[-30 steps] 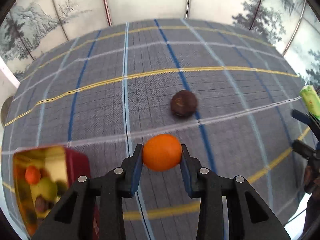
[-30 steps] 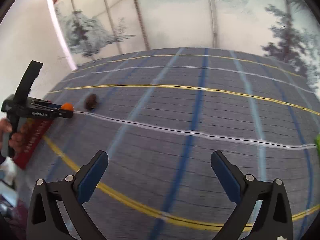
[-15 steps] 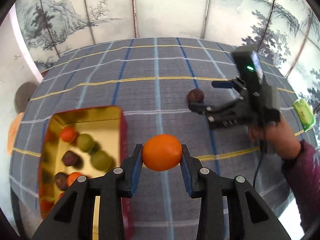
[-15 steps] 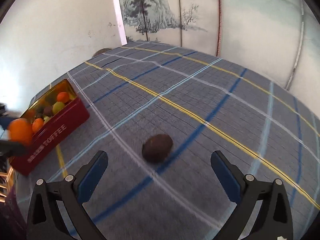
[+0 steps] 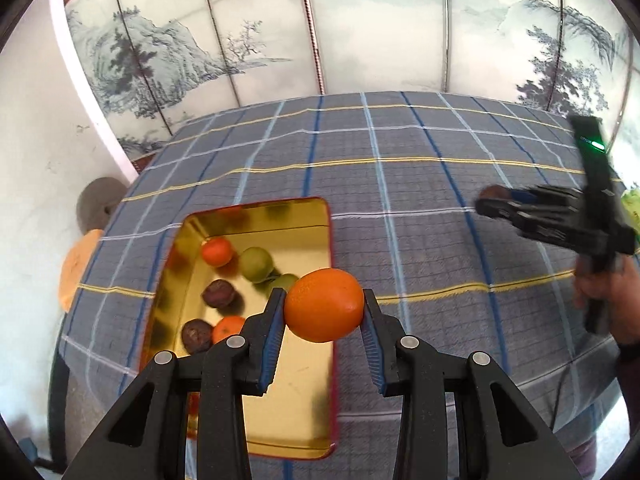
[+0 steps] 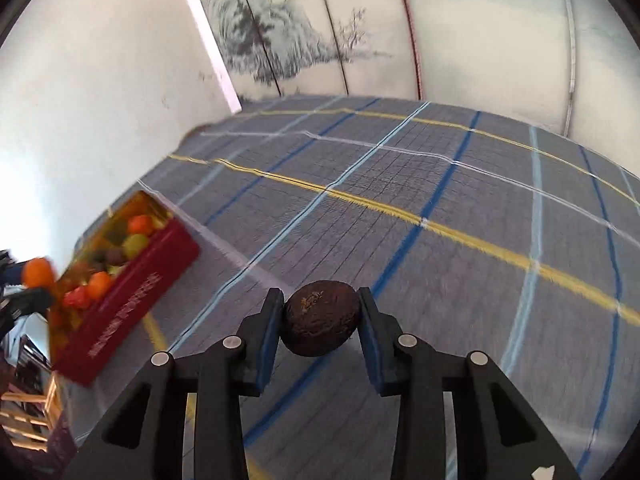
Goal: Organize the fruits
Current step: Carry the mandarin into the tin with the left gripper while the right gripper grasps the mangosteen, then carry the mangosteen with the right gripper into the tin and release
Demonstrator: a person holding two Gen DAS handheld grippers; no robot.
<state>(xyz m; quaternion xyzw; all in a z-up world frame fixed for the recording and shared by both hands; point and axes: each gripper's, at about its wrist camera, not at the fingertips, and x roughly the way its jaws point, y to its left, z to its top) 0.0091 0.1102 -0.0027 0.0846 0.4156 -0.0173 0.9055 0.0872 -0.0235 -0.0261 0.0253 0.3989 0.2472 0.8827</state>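
Note:
My left gripper (image 5: 323,312) is shut on an orange (image 5: 324,310) and holds it above the right side of the open red tin (image 5: 330,240) with a gold inside. Several small fruits lie in the tin: oranges, green ones and dark brown ones. My right gripper (image 6: 321,318) is shut on a dark brown round fruit (image 6: 321,318) close above the checked tablecloth. The right gripper also shows in the left wrist view (image 5: 496,200), far right, blurred. The tin shows in the right wrist view (image 6: 132,300) at the left, with the held orange (image 6: 38,272) beside it.
A grey checked tablecloth (image 5: 400,200) with blue, white and yellow lines covers the table. A painted folding screen (image 5: 360,32) stands behind it. A green packet (image 5: 632,204) lies at the right table edge. A grey and an orange object (image 5: 76,264) sit past the left edge.
The left gripper has carried the orange left, over the tin. The right gripper has moved in on the dark brown fruit and closed on it.

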